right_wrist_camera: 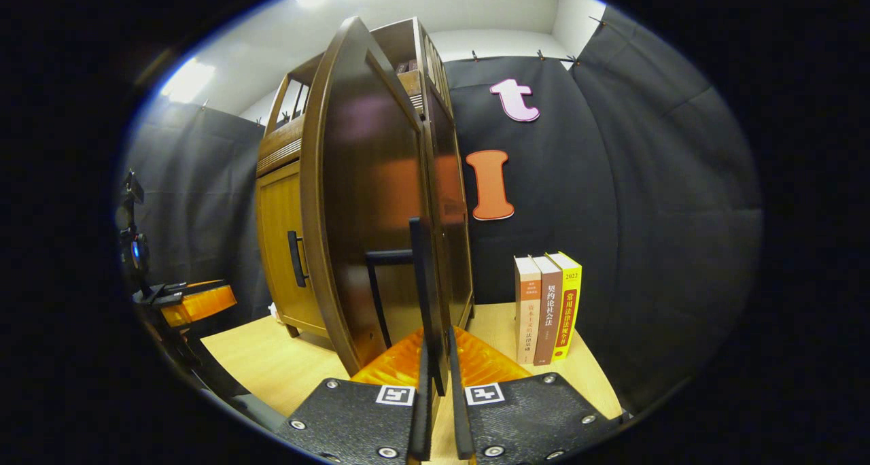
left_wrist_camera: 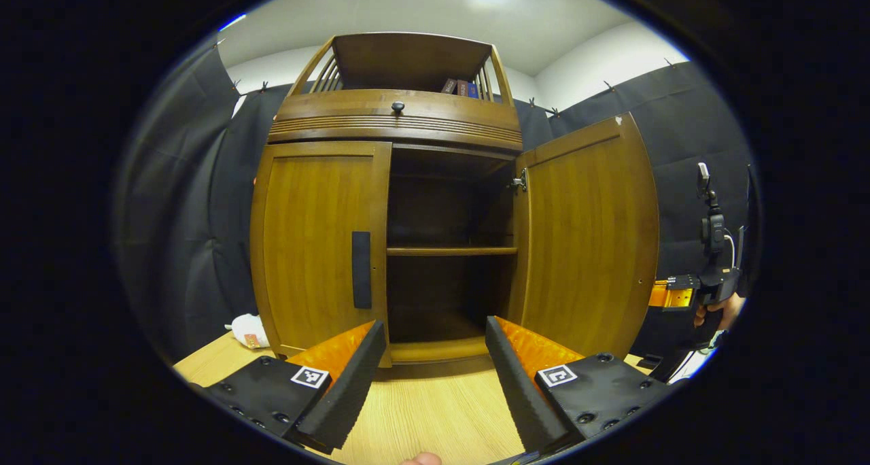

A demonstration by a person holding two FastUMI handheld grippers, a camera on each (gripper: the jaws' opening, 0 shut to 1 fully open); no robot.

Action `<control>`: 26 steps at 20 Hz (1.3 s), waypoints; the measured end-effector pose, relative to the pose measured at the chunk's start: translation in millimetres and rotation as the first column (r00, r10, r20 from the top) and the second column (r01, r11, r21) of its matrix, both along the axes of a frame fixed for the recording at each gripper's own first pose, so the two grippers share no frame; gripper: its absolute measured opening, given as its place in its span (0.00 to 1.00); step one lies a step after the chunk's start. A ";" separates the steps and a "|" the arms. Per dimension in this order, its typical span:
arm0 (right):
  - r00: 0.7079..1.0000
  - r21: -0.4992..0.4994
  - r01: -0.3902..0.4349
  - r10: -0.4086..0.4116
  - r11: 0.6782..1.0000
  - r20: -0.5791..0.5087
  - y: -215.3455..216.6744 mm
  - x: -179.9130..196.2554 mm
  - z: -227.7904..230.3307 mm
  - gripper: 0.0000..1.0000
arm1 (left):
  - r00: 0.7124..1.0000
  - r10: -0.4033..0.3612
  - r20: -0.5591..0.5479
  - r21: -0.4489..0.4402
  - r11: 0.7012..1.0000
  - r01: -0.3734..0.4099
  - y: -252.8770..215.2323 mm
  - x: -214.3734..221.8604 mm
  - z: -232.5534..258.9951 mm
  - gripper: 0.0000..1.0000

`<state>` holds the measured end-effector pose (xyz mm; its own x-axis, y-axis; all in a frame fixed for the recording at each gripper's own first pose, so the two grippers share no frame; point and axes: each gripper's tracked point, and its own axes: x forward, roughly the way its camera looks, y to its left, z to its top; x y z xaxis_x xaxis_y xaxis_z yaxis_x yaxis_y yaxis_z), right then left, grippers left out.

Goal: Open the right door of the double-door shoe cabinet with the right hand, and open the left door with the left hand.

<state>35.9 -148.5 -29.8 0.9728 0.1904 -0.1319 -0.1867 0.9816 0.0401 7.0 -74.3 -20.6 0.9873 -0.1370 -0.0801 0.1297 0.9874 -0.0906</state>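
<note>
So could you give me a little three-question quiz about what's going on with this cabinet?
1. True or false: the right door stands open.
2. The right gripper is shut on: A) a book, B) the right door's handle, C) nothing.
3. Which door still needs opening?

Key: 1. True. 2. B. 3. The left door; the left gripper is open in front of the cabinet, touching nothing.

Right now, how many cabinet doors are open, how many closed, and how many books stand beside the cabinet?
Open doors: 1, the right door, clamped at its handle by the right hand-held gripper
Closed doors: 1, the left door
Upright books on the table beside the cabinet: 3
Total: 5
</note>
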 end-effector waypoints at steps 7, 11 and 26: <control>0.996 0.022 0.090 -0.091 0.996 0.010 -4.3 -32.7 7.2 0.18 | 0.997 0.060 -0.037 -0.040 0.997 -0.062 6.9 3.0 -8.1 0.94; 0.988 0.020 0.150 -0.150 0.989 0.034 6.4 -54.2 21.1 0.12 | 0.995 0.094 -0.021 -0.013 0.995 -0.095 10.5 6.4 -6.2 0.94; 0.979 0.040 0.186 -0.189 0.982 0.077 48.2 -47.8 43.6 0.90 | 0.994 0.107 0.015 -0.050 0.993 -0.106 67.6 50.9 19.1 0.96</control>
